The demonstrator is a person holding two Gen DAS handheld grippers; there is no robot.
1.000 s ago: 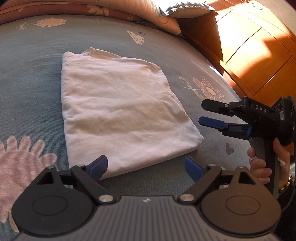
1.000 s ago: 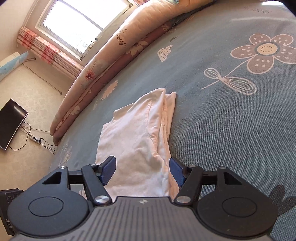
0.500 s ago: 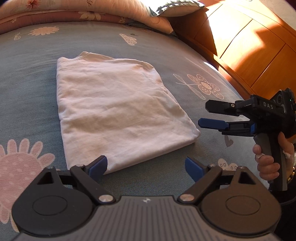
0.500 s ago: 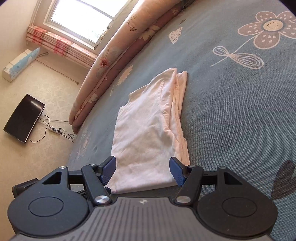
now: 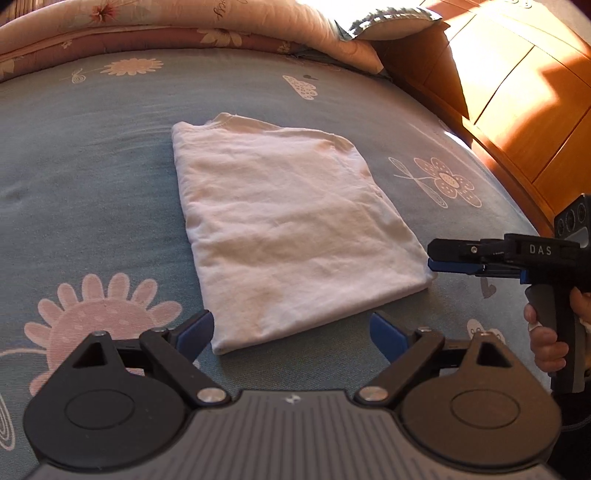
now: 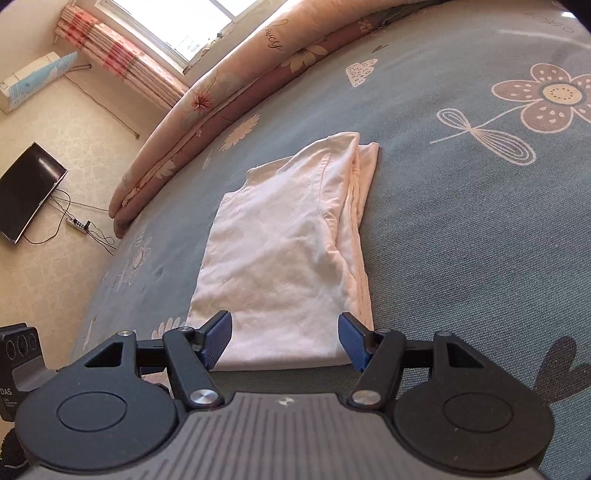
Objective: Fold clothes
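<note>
A folded pale pink shirt [image 5: 288, 221] lies flat as a rectangle on the grey-blue flowered bedsheet [image 5: 92, 177]. My left gripper [image 5: 291, 334] hovers open at the shirt's near edge, nothing between its blue pads. In the left wrist view my right gripper [image 5: 434, 256] comes in from the right, held by a hand [image 5: 546, 343], its tips at the shirt's near right corner. In the right wrist view the same shirt [image 6: 288, 251] stretches away from my right gripper [image 6: 284, 341], which stands open just before its near edge, with layered edges showing along the right side.
A rolled floral quilt [image 5: 184, 33] and a pillow [image 5: 391, 22] lie along the far side of the bed. An orange wooden headboard [image 5: 524, 96] stands to the right. Beyond the bed are a window [image 6: 192, 26], a dark screen on the floor [image 6: 26, 195] and cables.
Both grippers have pulled back a little from the shirt, which now lies further off in both views. The right gripper has shifted toward the shirt's near right corner. The shirt lies as before.
</note>
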